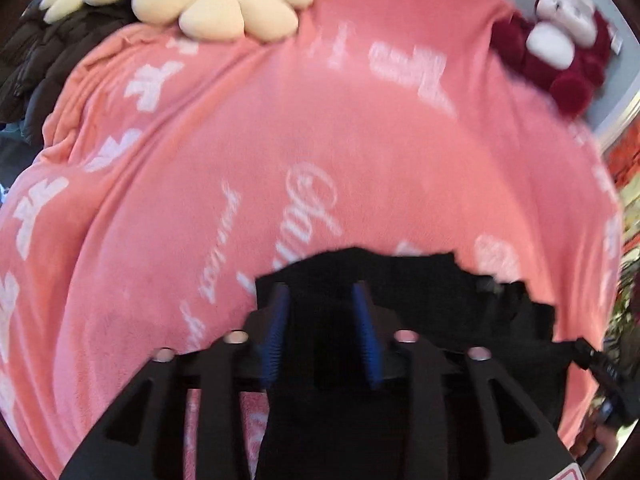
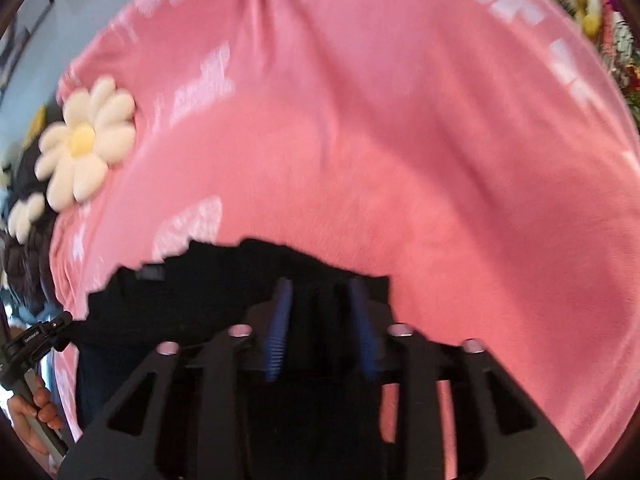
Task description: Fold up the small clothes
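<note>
Hovering over the near edge of a bed covered by 1 pink blanket [image 1: 320, 128], the 2 grippers sit side by side above 1 black garment [image 1: 432, 300]. That garment lies flat along the blanket's near side, its far edge ragged. The left gripper [image 1: 322, 308] has its blue fingers [image 1: 276, 332] roughly half parted with black cloth lying between them, and the pads do not press on it. The right gripper [image 2: 322, 304] looks the same, its fingers [image 2: 278, 328] spread about halfway over the garment's right end, gripping nothing.

The risk from here, as I judge it, is a crooked fold: with both pairs of fingers loose, the cloth can slump or bunch on the fleecy blanket, and a regrip could pinch blanket along with garment. The blur also suggests quick hands, which could drag an edge askew.

Counting the rest: 2 daisy cushions [image 1: 224, 0] at the far left, 1 dark red plush toy [image 1: 560, 48] at the far right, 1 dark jacket [image 1: 44, 56] beneath the cushions, and 1 hand [image 2: 36, 412] holding the left gripper's handle.
</note>
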Demonstrator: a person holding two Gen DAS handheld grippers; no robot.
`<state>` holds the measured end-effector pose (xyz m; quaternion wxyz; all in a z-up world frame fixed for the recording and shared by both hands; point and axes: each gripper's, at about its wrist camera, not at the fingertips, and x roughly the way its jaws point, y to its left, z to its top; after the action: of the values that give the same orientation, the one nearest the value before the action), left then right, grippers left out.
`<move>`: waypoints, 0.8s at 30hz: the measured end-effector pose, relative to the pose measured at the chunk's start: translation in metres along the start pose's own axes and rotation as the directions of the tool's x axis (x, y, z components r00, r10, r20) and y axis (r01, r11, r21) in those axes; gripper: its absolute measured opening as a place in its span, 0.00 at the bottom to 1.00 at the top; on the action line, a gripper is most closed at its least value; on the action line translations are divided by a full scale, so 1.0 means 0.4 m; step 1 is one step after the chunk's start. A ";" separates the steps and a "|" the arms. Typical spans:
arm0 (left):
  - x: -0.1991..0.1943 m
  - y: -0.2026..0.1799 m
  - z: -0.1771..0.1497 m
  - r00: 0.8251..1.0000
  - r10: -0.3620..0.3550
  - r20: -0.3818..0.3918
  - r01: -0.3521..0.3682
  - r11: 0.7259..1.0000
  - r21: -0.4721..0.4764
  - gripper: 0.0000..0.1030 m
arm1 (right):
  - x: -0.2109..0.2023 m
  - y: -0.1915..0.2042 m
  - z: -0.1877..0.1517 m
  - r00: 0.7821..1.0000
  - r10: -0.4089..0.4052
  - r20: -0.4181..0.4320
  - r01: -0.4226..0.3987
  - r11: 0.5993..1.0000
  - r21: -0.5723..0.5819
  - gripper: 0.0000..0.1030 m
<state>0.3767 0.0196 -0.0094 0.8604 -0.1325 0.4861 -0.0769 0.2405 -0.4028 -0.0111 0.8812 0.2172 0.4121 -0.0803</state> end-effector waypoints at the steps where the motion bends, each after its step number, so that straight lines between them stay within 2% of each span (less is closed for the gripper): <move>1: -0.025 0.006 -0.008 1.000 -0.008 0.017 0.008 1.000 -0.001 0.49 | -0.020 -0.004 -0.015 1.000 0.014 0.005 -0.014 1.000 -0.007 0.47; 2: -0.040 0.006 -0.016 1.000 -0.014 0.016 0.014 1.000 0.003 0.52 | -0.034 -0.006 -0.032 1.000 0.021 0.006 -0.021 1.000 -0.019 0.51; 5: -0.082 -0.002 -0.064 0.998 -0.060 0.004 0.060 0.998 0.025 0.60 | -0.046 -0.001 -0.066 1.000 0.016 -0.012 -0.016 0.998 -0.064 0.54; 7: -0.097 -0.008 -0.100 0.995 -0.096 -0.019 0.096 0.995 0.025 0.60 | -0.057 0.007 -0.087 1.000 0.005 -0.005 -0.005 0.996 -0.089 0.54; 10: -0.124 -0.021 -0.179 0.986 -0.156 -0.064 0.158 0.987 0.020 0.61 | -0.081 0.018 -0.121 0.999 0.044 -0.004 -0.044 0.996 -0.082 0.53; 12: -0.117 -0.030 -0.224 0.979 -0.177 -0.099 0.181 0.983 0.032 0.66 | -0.069 0.026 -0.143 0.997 0.073 -0.037 -0.076 0.993 -0.093 0.48; 15: -0.038 -0.056 -0.259 0.975 -0.124 -0.183 0.142 0.986 0.090 0.65 | 0.003 0.043 -0.136 0.991 0.084 -0.100 -0.095 0.989 -0.110 0.41; 16: -0.017 -0.068 -0.248 0.980 -0.106 -0.168 0.126 0.986 0.110 0.65 | 0.032 0.051 -0.118 0.990 0.085 -0.112 -0.097 0.989 -0.113 0.36; 18: -0.007 -0.096 -0.201 0.987 -0.106 -0.117 0.124 0.980 0.154 0.65 | 0.075 0.067 -0.065 0.990 0.082 -0.116 -0.095 0.990 -0.107 0.35; 22: 0.009 -0.135 -0.026 0.995 -0.096 -0.007 0.096 0.985 0.142 0.66 | 0.096 0.075 0.086 1.000 0.029 0.000 -0.029 0.998 -0.063 0.35; 24: 0.009 -0.134 0.037 0.996 -0.066 0.056 0.060 0.992 0.113 0.67 | 0.089 0.062 0.124 0.999 -0.010 0.034 0.011 1.000 -0.026 0.35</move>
<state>0.3910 -0.0302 0.0112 0.8778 -0.1018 0.4506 -0.1270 0.3057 -0.4018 -0.0023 0.8904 0.2021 0.3994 -0.0831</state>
